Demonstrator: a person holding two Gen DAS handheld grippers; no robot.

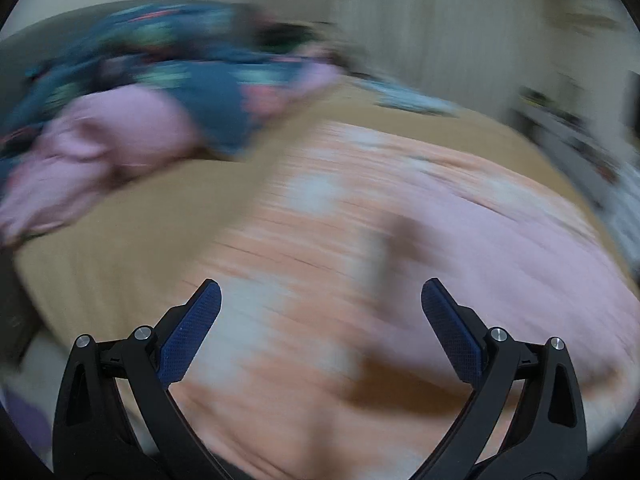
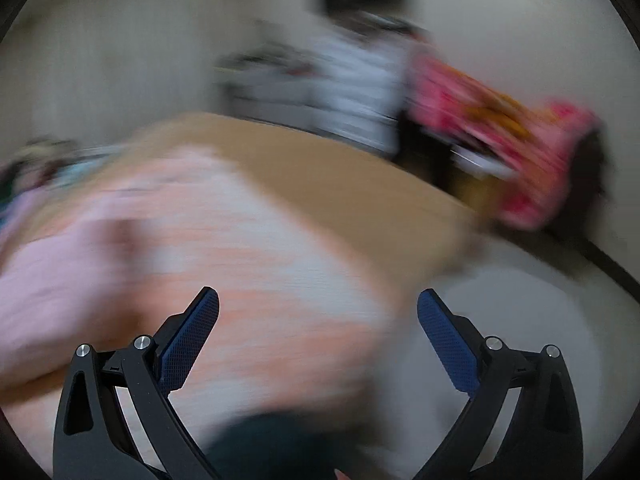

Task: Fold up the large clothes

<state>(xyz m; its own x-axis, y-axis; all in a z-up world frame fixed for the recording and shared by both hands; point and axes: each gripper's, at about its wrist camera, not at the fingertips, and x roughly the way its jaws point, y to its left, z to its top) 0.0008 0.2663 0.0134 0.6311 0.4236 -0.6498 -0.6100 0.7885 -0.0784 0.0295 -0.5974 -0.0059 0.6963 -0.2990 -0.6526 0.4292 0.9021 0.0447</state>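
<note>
A large garment (image 1: 360, 240) in soft peach, pale pink and white patches lies spread flat across a tan table (image 1: 132, 248). Motion blur smears its surface into fine streaks, so the weave cannot be told; it reads as a thin, limp cloth with a gently curved far edge. In the right wrist view the same garment (image 2: 224, 248) covers the near left part of the table (image 2: 340, 176), and its right edge runs close to the table's near right corner.

The left gripper (image 1: 320, 292) hovers over the garment with its two black fingers (image 1: 196, 336) spread wide, their blue textured pads facing each other and nothing between them. The right gripper (image 2: 318, 300) is likewise wide apart and empty, above the garment's right edge, its blue-padded fingers (image 2: 188, 344) clear of the cloth.

At the far left of the table sits one loose pile of clothes (image 1: 132, 92): crumpled pink fabric mixed with dark blue-green patterned fabric, well apart from the spread garment. A small pale blue item (image 1: 416, 100) lies at the table's far edge, too blurred to identify.

Beyond the table stand cream walls (image 1: 440, 20). In the right wrist view a white, drawer-like unit (image 2: 356, 92) stands against the wall, and beside it hangs or lies one bright pink and orange cloth (image 2: 508, 136). The pale floor (image 2: 520, 288) shows past the table's right corner. A dark blurred shape (image 2: 280, 448) sits at the bottom edge between the right fingers.
</note>
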